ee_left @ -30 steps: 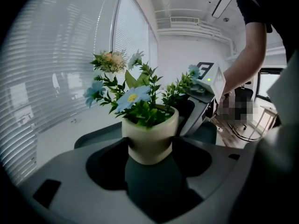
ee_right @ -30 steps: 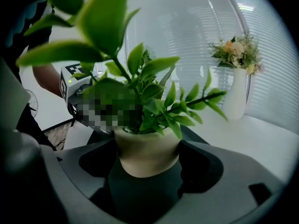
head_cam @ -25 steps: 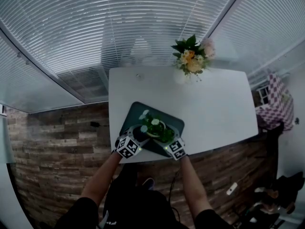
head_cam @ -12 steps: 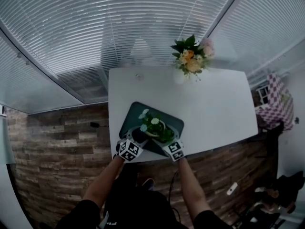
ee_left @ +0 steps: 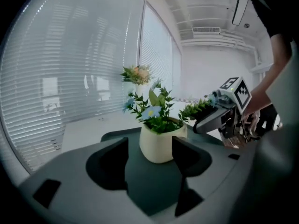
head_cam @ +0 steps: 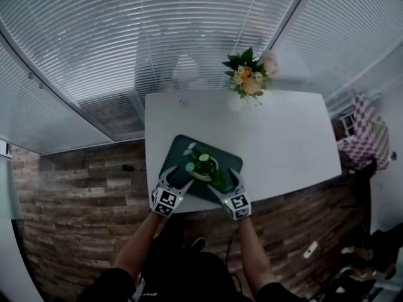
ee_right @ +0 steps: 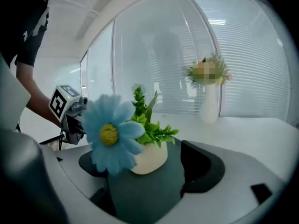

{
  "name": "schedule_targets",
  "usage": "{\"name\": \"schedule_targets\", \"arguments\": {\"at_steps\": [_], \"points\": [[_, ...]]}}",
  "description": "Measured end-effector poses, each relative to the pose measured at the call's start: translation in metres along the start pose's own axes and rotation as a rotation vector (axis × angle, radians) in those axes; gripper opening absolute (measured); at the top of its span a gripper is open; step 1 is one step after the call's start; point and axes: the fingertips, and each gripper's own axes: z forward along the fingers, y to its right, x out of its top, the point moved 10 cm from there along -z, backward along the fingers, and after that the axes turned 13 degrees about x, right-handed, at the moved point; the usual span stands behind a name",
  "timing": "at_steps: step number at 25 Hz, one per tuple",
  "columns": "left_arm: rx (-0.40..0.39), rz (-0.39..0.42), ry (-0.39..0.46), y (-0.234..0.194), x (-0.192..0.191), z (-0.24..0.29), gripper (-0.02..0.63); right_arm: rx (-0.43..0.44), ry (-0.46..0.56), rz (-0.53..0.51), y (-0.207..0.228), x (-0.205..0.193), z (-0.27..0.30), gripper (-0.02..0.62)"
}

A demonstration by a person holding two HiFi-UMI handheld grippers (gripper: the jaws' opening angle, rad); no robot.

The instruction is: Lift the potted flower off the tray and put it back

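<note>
Potted flower (head_cam: 203, 167) stands upright on the tray (head_cam: 230, 162), just ahead of both sets of jaws and not between them. Left gripper (head_cam: 176, 182) and right gripper (head_cam: 232, 182): jaws wide, empty. Risk: one side arriving first tips the pot, and a blue bloom crowds your right gripper view. Compared with a second ago, both grippers have probably backed off.

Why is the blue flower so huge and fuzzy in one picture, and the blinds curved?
Right gripper view: the blue flower sits close to the lens, so it looms large and soft. Head view: the wide-angle lens bows the blinds into arcs.
</note>
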Motion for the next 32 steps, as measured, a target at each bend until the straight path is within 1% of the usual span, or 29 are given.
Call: {"name": "schedule_targets", "arguments": {"at_steps": [8,14,18,21,23,25,27,30,32], "points": [[0.061,-0.021,0.065,0.001,0.018,-0.043,0.291,-0.046,0.097,-0.019,-0.022,0.010,-0.037,0.408],[0.119,-0.034,0.109,0.008,0.023,-0.079,0.291,-0.075,0.137,-0.034,-0.039,0.013,-0.065,0.408],[0.165,-0.074,0.144,0.013,0.027,-0.104,0.291,-0.114,0.212,-0.041,-0.050,0.013,-0.086,0.408],[0.191,-0.081,0.160,0.020,0.030,-0.125,0.291,-0.135,0.155,-0.105,-0.067,0.018,-0.103,0.408],[0.203,-0.058,0.188,0.027,0.036,-0.140,0.291,-0.140,0.169,-0.113,-0.076,0.018,-0.112,0.408],[0.220,-0.036,0.234,0.036,0.042,-0.154,0.291,-0.145,0.204,-0.095,-0.083,0.015,-0.122,0.408],[0.229,-0.038,0.263,0.047,0.046,-0.166,0.291,-0.153,0.231,-0.085,-0.090,0.013,-0.134,0.408],[0.231,-0.038,0.272,0.059,0.045,-0.180,0.291,-0.158,0.246,-0.096,-0.105,0.012,-0.150,0.408],[0.238,-0.044,0.286,0.070,0.049,-0.193,0.291,-0.167,0.239,-0.129,-0.116,0.014,-0.162,0.408]]}}
